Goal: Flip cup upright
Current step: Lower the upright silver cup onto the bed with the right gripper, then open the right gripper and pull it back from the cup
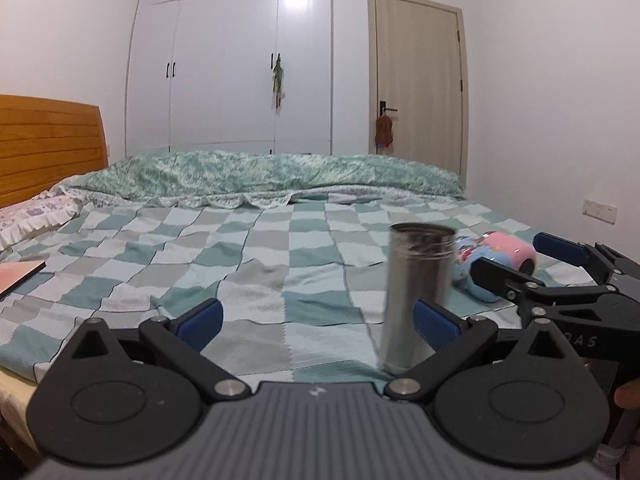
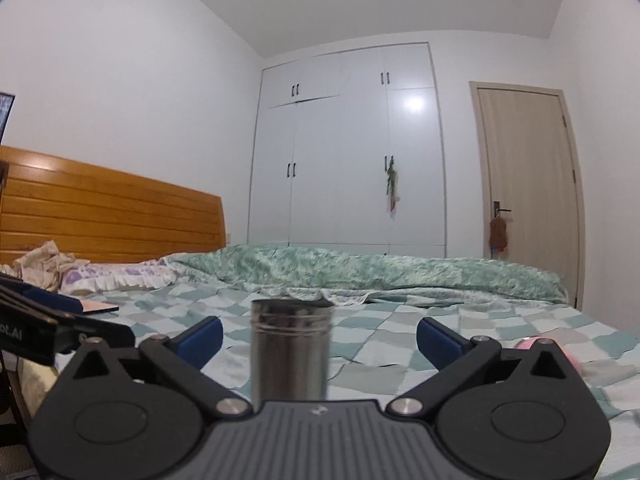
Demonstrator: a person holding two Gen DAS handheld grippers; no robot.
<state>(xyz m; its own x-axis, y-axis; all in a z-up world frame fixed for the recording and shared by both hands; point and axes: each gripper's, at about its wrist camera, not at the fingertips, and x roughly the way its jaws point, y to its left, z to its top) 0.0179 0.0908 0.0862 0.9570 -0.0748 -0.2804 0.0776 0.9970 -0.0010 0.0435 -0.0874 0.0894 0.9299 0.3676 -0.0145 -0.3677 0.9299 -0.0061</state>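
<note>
- Left wrist view: the left tool (image 1: 318, 320) is spread wide and grips nothing. The steel cup (image 1: 414, 296) stands on the bed (image 1: 280, 256) near the front edge, just behind the tool's right finger.
- Right wrist view: the right tool (image 2: 319, 336) is spread wide too, gripping nothing. The steel cup (image 2: 291, 350) stands between its fingers, nearer the left one, touching neither.

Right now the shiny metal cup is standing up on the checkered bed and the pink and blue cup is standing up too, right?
Not quite. The metal cup does stand upright on the checkered bedspread, but the pink and blue cup lies on its side, as the left wrist view shows.
</note>
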